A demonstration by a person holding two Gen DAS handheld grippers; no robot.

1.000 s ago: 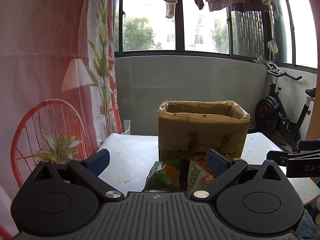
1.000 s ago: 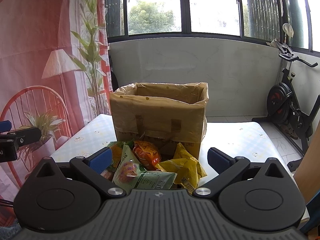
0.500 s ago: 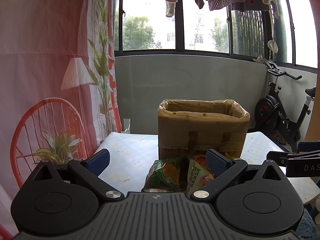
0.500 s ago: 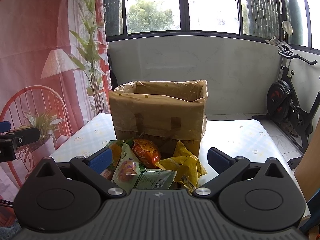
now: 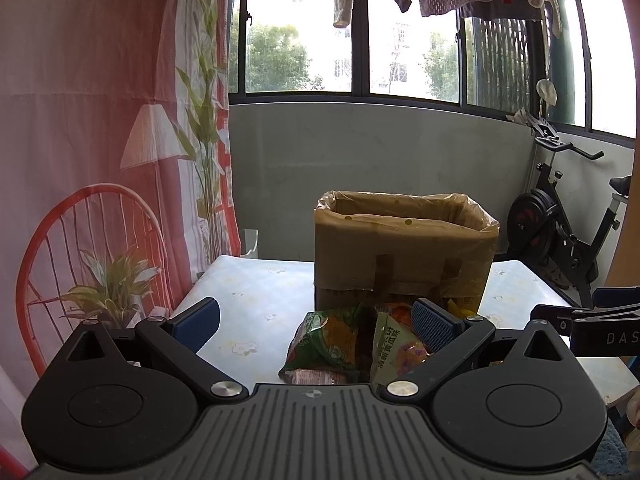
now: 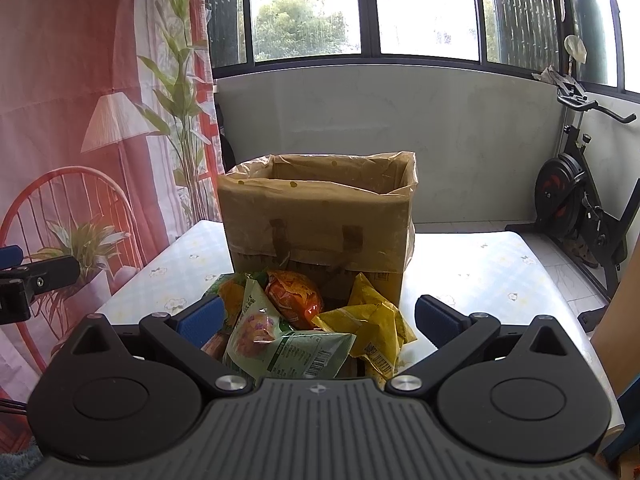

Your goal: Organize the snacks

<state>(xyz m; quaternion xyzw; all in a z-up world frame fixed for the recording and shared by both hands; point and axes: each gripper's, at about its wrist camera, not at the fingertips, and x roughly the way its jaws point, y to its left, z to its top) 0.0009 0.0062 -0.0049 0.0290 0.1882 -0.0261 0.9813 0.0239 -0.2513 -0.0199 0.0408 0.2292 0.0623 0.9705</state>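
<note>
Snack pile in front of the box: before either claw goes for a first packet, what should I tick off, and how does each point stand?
1. Left claw open and empty: ok.
2. Right claw open and empty: ok.
3. Snack packets in reach, heaped on the table ahead of both claws: ok.
4. Cardboard box upright, top open, plastic liner folded over the rim: ok.
5. Room inside the box: cannot tell, the interior is hidden from both views.
6. One packet free to lift alone: not ok, they overlap; the yellow packet on the right looks least covered.

right hand-held gripper [image 6: 318, 318] edged slightly nearer snack packets [image 6: 304, 328]
</note>
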